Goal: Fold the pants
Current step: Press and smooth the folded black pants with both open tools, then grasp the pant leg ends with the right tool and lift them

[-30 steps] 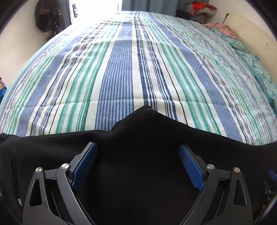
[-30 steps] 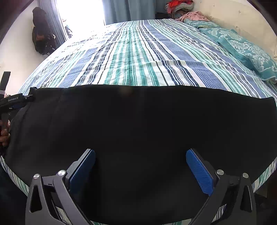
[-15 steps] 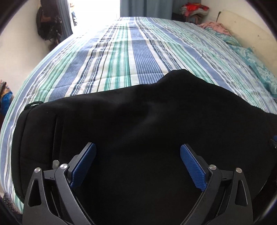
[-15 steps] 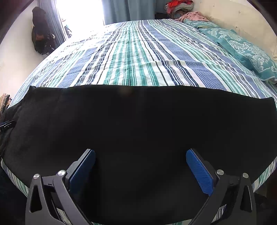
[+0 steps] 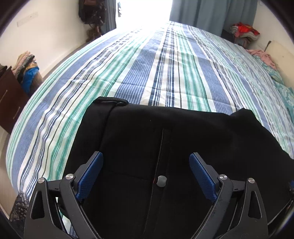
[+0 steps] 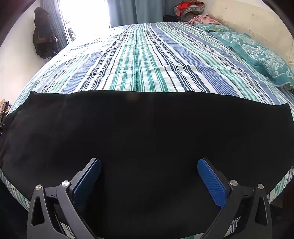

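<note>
Black pants (image 5: 165, 143) lie on the striped bed (image 5: 165, 64). In the left wrist view I see the waistband end with a grey button (image 5: 161, 181), the fly seam and a belt loop (image 5: 110, 100). My left gripper (image 5: 146, 174) is open and empty, above the waist. In the right wrist view the pants (image 6: 147, 128) spread flat across the near edge of the bed (image 6: 147, 64). My right gripper (image 6: 149, 181) is open and empty over the cloth.
Teal patterned pillows (image 6: 261, 55) lie along the bed's right side by a cream headboard. Piled clothes (image 6: 191, 7) sit at the far corner. A dark wooden dresser (image 5: 9, 97) stands left of the bed. Bags (image 6: 43, 42) hang on the left wall.
The left gripper has swung left and back along the pants, from the leg area to the waistband, now showing the button and belt loop. The right gripper has stayed still.
</note>
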`<state>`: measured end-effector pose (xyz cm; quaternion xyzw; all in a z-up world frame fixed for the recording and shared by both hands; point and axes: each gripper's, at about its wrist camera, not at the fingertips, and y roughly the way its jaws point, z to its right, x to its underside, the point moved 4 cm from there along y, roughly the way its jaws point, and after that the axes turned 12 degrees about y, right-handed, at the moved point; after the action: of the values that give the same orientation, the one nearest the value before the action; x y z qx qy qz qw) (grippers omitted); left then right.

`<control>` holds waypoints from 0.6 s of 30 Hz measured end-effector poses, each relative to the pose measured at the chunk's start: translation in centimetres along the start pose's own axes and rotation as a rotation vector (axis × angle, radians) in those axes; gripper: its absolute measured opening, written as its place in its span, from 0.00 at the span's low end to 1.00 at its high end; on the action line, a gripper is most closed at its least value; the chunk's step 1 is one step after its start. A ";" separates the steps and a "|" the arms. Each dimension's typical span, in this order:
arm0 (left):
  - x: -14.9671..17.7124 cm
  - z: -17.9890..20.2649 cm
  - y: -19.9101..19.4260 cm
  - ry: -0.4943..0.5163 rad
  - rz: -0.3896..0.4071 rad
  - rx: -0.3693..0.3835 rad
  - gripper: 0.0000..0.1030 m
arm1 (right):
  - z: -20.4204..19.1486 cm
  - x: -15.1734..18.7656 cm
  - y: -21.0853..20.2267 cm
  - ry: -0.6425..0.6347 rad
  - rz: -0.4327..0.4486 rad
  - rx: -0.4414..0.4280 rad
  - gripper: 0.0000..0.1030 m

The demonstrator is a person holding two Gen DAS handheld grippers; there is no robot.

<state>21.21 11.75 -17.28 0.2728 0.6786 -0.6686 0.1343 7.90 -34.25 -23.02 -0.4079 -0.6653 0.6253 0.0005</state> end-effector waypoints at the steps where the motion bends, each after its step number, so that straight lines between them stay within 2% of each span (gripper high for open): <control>1: -0.1 0.4 -0.7 0.003 0.014 -0.002 0.93 | 0.0 0.0 0.0 0.000 0.001 0.000 1.00; 5: -0.6 4.1 -4.0 0.065 0.088 0.114 0.93 | 0.0 0.0 0.0 0.000 0.000 0.000 1.00; 8: -0.6 8.4 -6.0 0.167 0.119 0.201 0.94 | 0.0 0.0 0.0 0.001 -0.002 0.000 1.00; 10: 0.1 11.6 -6.3 0.260 0.110 0.241 0.94 | 0.0 0.0 0.0 0.002 -0.003 0.002 1.00; 12: 1.2 14.5 -5.7 0.373 0.079 0.246 0.94 | 0.0 -0.1 0.0 0.004 -0.004 0.005 1.00; 15: 3.9 16.8 -3.3 0.500 -0.010 0.182 0.94 | 0.0 -0.1 0.0 0.005 -0.003 0.006 1.00; 16: 4.7 16.7 -2.4 0.505 -0.048 0.158 0.94 | 0.0 -0.1 0.0 0.004 -0.003 0.006 1.00; 18: 5.3 15.6 -2.4 0.428 -0.018 0.175 0.98 | 0.0 0.0 0.0 0.003 -0.004 0.006 1.00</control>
<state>12.70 -2.47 -19.30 0.4132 0.6335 -0.6528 -0.0428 7.92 -34.26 -22.98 -0.4076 -0.6643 0.6265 0.0038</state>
